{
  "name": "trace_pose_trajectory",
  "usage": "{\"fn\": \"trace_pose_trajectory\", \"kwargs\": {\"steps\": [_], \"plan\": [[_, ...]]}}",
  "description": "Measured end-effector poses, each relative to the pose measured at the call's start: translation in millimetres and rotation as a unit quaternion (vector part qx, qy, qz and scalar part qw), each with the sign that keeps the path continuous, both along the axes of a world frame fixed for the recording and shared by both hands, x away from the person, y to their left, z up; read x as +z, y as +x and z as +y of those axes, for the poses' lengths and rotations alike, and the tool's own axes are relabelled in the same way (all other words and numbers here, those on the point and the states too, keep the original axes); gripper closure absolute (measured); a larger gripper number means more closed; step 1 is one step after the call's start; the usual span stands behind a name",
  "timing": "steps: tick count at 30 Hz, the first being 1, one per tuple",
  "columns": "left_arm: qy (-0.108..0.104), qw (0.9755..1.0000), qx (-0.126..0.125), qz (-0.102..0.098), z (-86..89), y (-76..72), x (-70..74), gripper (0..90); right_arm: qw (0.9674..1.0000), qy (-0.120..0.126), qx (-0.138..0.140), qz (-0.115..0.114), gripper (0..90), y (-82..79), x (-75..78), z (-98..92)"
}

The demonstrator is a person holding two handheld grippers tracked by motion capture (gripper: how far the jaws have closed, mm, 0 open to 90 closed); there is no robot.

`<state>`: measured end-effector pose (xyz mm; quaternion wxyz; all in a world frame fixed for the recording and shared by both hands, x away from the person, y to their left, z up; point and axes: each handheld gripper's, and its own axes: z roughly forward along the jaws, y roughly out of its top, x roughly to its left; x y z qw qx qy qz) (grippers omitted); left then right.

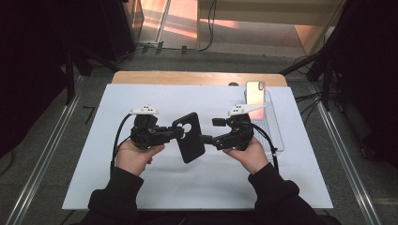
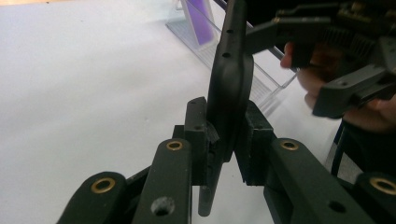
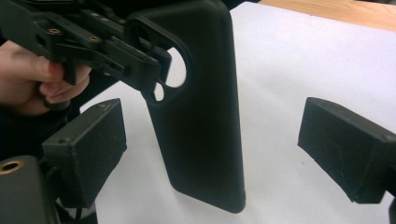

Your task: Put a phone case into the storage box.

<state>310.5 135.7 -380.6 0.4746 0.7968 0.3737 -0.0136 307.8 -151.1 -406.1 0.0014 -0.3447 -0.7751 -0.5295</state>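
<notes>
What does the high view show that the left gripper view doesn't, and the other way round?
High view alone: the whole white table sheet, both sleeves, the wooden table edge and the floor around it.

Left gripper view alone: a close look at the left gripper, its pads pressed on the edge of the black phone case.

Both: the case, the left gripper holding it, the right gripper with jaws apart, and the phone leaning in a clear stand.
</notes>
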Motion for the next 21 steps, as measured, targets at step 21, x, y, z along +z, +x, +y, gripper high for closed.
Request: {"fn": "trace_pose_trajectory", "kwargs": {"steps": [21], "plan": [[0.008, 0.9991, 0.034, 0.023, -12.3, -0.9, -4.7, 77.0, 0.9952, -0.071, -0.062, -0.028, 6.2, -17.1, -20.2, 43.0]]}}
